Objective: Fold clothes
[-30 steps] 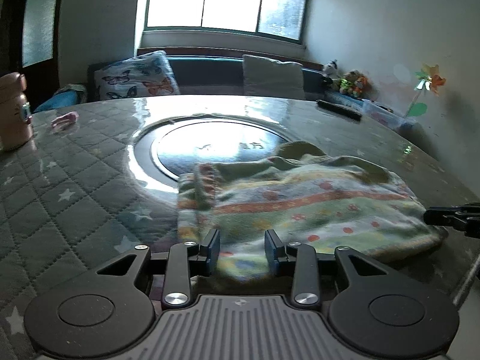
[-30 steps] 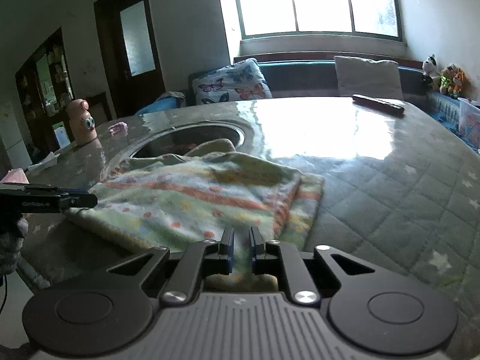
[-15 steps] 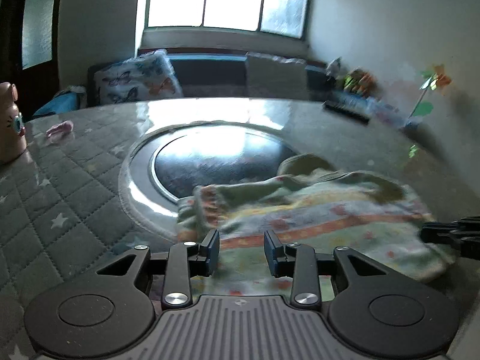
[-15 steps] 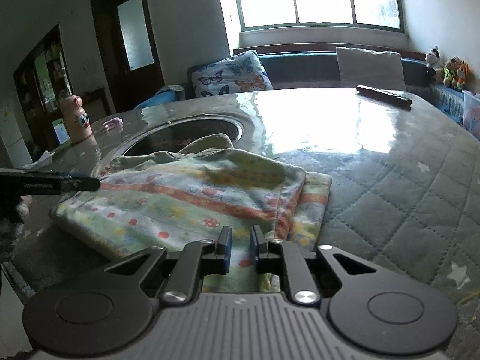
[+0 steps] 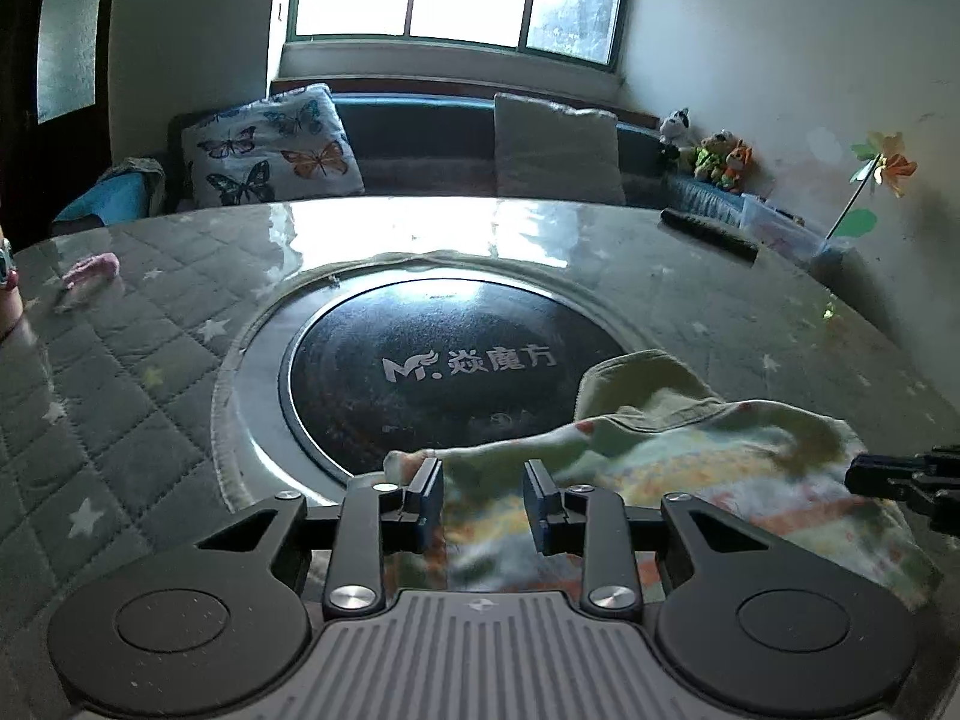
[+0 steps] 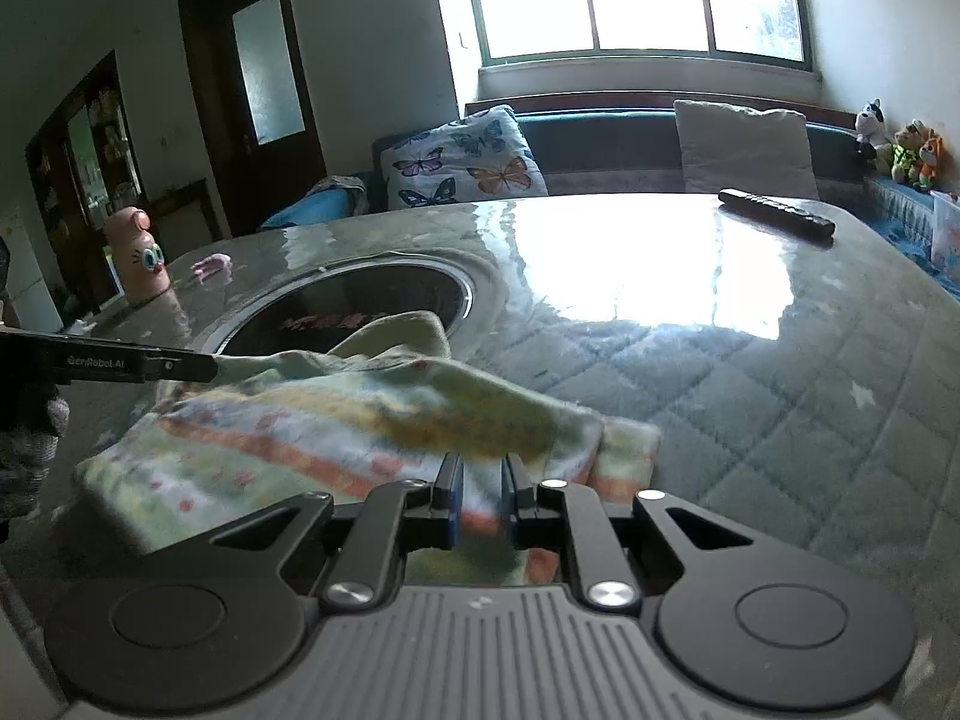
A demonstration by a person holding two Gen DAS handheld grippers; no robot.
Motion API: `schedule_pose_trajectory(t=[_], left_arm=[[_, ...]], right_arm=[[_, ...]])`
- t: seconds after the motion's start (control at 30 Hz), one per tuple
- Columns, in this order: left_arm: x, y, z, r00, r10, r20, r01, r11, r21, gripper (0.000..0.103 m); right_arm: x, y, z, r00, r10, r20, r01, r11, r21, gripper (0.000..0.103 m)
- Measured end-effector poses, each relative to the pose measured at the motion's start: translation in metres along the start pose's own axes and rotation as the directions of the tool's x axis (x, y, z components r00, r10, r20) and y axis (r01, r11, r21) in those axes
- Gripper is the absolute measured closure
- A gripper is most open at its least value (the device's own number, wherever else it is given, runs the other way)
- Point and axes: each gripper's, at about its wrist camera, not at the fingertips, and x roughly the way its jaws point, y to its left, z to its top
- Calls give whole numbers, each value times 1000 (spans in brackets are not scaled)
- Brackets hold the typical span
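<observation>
A striped, dotted pastel garment (image 5: 708, 468) lies folded near the table's front edge, partly over the dark round hotplate (image 5: 444, 372). My left gripper (image 5: 483, 507) is open with the garment's near left edge between its jaws. My right gripper (image 6: 480, 501) has its jaws close together around the garment's (image 6: 360, 420) near right edge, lifting it slightly. Each gripper shows at the side of the other's view.
The quilted, glass-topped table (image 5: 138, 360) carries a pink bottle (image 6: 135, 252), a small pink object (image 5: 90, 270) and a black remote (image 6: 777, 213). A sofa with a butterfly cushion (image 5: 270, 150) stands behind, and toys (image 5: 714, 156) on the right.
Both grippers have risen and tilted forward, the garment's near edge coming up with them. The right jaws have opened a little wider. The hotplate's logo has come into view.
</observation>
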Motion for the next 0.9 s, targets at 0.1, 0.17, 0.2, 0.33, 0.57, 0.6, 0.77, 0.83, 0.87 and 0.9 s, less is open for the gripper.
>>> schedule_pose_trajectory(t=[0.1, 0.17, 0.2, 0.33, 0.57, 0.6, 0.77, 0.83, 0.87, 0.9], left_arm=[[11, 6, 1, 1000, 19, -25, -19, 1000, -2, 76], [16, 9, 0, 999, 32, -36, -32, 999, -4, 79], [17, 11, -1, 999, 35, -36, -35, 999, -4, 79], [16, 14, -3, 999, 32, -31, -32, 999, -9, 79], [16, 11, -4, 999, 42, -24, -42, 999, 5, 79], [16, 11, -4, 999, 43, -24, -43, 999, 5, 79], [16, 11, -5, 999, 42, -20, -42, 999, 10, 79], [15, 12, -5, 999, 39, -15, -39, 999, 8, 78], [15, 13, -6, 999, 38, -14, -37, 999, 6, 78], [15, 13, -5, 999, 38, -14, -37, 999, 5, 78]], right_arm=[[12, -7, 8, 1000, -15, -5, 15, 1000, 6, 90], [18, -11, 10, 1000, -22, -14, 22, 1000, 8, 90], [21, -12, 10, 999, -28, -20, 28, 1000, 6, 90], [23, -20, 12, 998, -64, -25, 65, 998, 26, 91], [34, 2, 29, 1000, 3, 1, -3, 1000, -2, 90], [37, 6, 32, 1000, 16, 2, -16, 1000, -7, 90], [62, 14, 36, 999, 20, -45, -20, 1000, 4, 90], [65, 12, 35, 998, 11, -54, -10, 1000, 19, 90], [64, 11, 35, 999, 5, -53, -4, 1000, 21, 90], [63, 11, 36, 999, 0, -52, 2, 1000, 22, 90]])
